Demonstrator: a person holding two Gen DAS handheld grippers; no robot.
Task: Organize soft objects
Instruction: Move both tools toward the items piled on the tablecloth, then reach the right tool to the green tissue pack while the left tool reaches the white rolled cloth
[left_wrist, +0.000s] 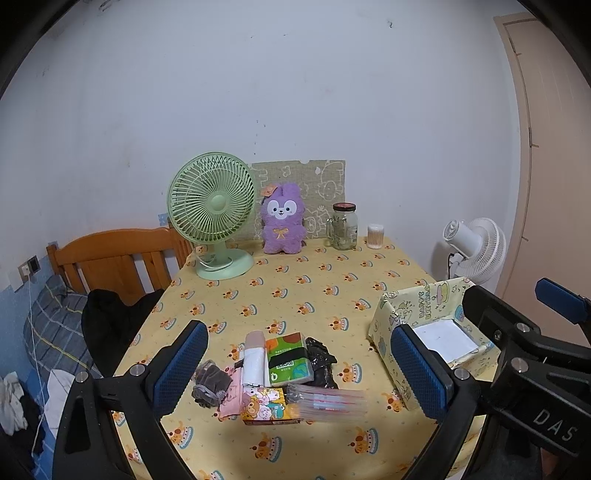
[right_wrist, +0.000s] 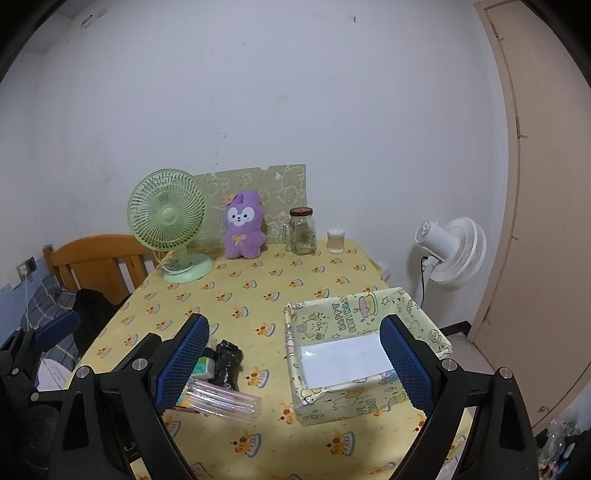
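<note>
2 views show the same yellow-clothed table (left_wrist: 295, 280), with nothing yet lifted.

From the left wrist camera, the left gripper (left_wrist: 299, 365) hangs above a small heap near the table's front edge, its jaws spread wide and holding nothing. The heap is the work to be sorted: a green tissue pack (left_wrist: 290, 354), a white roll (left_wrist: 254, 363), a crumpled black bag (left_wrist: 322, 360), a dark scrunchie (left_wrist: 210, 382), a pink pouch (left_wrist: 231, 400), a cartoon-printed packet (left_wrist: 267, 406) and a clear plastic sleeve (left_wrist: 325, 400), all touching or overlapping. The wide spread looks chosen so the fingers can straddle 1 item. To the right of the heap stands an open box (left_wrist: 391, 317) wrapped in birthday paper, probably the bin. A green fan (left_wrist: 212, 218), purple plush rabbit (left_wrist: 282, 221), glass jar (left_wrist: 344, 227) and cotton-swab tub (left_wrist: 376, 236) line the far edge.

From the right wrist camera, the right gripper (right_wrist: 295, 362) is also released and empty, poised over the box's near left corner, its white floor bare. It seems placed to steady the box or receive items. The heap sits just beside it, partly hidden by the left finger.
</note>
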